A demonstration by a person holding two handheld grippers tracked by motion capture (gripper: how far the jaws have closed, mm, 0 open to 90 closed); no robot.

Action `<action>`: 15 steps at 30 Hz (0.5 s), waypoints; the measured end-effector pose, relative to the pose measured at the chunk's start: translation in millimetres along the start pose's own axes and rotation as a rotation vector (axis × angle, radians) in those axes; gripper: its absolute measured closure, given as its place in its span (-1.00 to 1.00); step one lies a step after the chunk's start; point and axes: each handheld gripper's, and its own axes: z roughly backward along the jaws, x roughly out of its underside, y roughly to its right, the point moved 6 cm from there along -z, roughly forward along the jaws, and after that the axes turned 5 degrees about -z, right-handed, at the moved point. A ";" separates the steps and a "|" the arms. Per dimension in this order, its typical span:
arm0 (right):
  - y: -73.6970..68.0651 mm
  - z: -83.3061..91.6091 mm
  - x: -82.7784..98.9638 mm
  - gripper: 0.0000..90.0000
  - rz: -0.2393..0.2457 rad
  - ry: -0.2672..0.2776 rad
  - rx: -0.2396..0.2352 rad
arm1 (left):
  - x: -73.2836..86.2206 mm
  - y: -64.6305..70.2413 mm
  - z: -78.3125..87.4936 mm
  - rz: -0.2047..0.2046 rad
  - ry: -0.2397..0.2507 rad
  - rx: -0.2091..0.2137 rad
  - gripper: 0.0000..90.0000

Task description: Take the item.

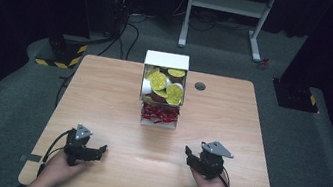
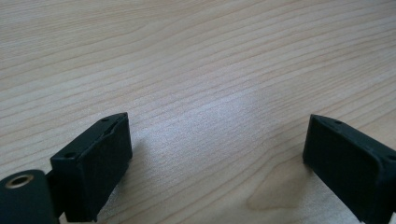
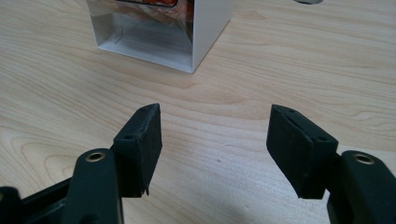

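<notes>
The white box [image 1: 162, 89], holding yellow-lidded cups [image 1: 165, 84] above red packets [image 1: 159, 113], stands mid-surface [image 1: 113, 95]. Well short of the box, the left gripper [image 1: 101, 150] and right gripper [image 1: 189, 153] rest low, jaws apart and empty.

No lettering, label, brand or number is legible on anything here.

Two tongs: left [image 1: 104, 149], right [image 1: 187, 151]; one white box [image 1: 167, 59]; one table [image 1: 103, 93].
</notes>
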 end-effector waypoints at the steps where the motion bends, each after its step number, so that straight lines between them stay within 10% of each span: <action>1: -0.1 0.0 -0.8 -0.17 -0.007 -0.002 0.001 | 0.0 0.2 -0.1 0.003 0.001 0.001 -0.81; 15: -4.0 -4.4 -13.6 -0.06 -0.012 0.031 -0.004 | 0.1 0.1 0.1 0.002 -0.001 0.003 -0.81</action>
